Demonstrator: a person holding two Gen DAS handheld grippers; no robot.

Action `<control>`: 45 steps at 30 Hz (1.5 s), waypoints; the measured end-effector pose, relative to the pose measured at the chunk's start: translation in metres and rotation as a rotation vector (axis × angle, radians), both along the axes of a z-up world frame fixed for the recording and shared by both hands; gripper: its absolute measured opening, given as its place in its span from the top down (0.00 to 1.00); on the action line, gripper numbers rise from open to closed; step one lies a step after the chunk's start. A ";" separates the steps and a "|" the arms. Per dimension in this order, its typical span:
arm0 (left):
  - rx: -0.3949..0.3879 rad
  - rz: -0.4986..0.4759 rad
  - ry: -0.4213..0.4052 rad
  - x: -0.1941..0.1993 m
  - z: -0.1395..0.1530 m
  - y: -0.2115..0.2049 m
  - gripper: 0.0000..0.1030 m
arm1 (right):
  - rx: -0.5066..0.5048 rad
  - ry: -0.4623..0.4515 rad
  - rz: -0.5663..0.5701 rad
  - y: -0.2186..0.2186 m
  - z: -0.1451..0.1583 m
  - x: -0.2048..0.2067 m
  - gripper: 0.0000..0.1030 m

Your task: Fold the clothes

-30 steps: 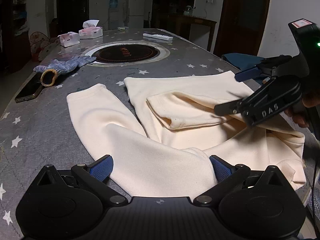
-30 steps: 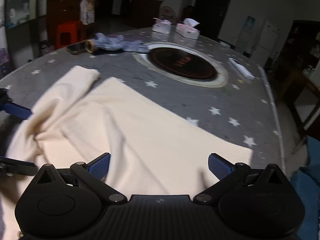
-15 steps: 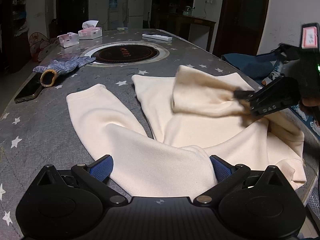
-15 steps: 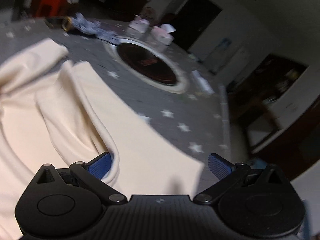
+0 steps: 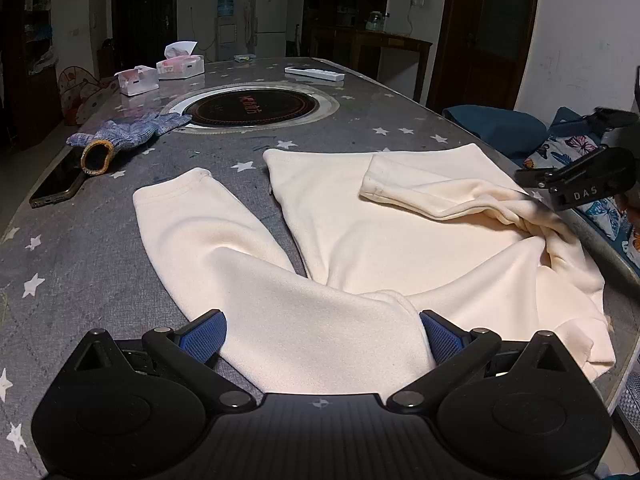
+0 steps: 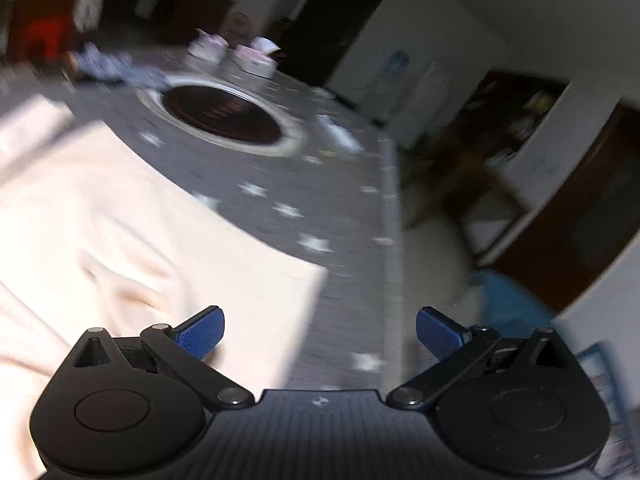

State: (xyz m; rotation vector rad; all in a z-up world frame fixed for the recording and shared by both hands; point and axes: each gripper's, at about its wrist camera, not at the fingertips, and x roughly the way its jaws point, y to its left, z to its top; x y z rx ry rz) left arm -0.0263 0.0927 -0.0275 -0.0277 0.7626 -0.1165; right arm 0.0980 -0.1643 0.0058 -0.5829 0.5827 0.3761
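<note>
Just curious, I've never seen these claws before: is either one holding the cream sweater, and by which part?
Nothing is held. The left gripper is open, astride a sleeve of the cream fleece sweater without clamping it. The right gripper is open too.

Garment: cream sweatshirt (image 5: 384, 248), soft knit
Pose: spread flat on the tabletop (image 5: 100, 240)
Left sleeve: stretched out to the side
Right sleeve: folded across the body
Shoulder area: bunched, wrinkled
</note>
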 end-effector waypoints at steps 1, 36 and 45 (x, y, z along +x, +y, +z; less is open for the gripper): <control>-0.001 0.001 0.000 0.000 0.000 0.000 0.00 | 0.035 0.030 0.013 0.002 0.001 0.002 0.00; 0.014 -0.012 0.008 0.002 -0.001 0.000 0.00 | -0.313 -0.161 -0.126 -0.007 -0.039 0.003 0.00; 0.023 -0.014 0.009 0.002 -0.001 0.000 0.00 | -0.266 -0.119 -0.336 -0.067 -0.039 0.000 0.00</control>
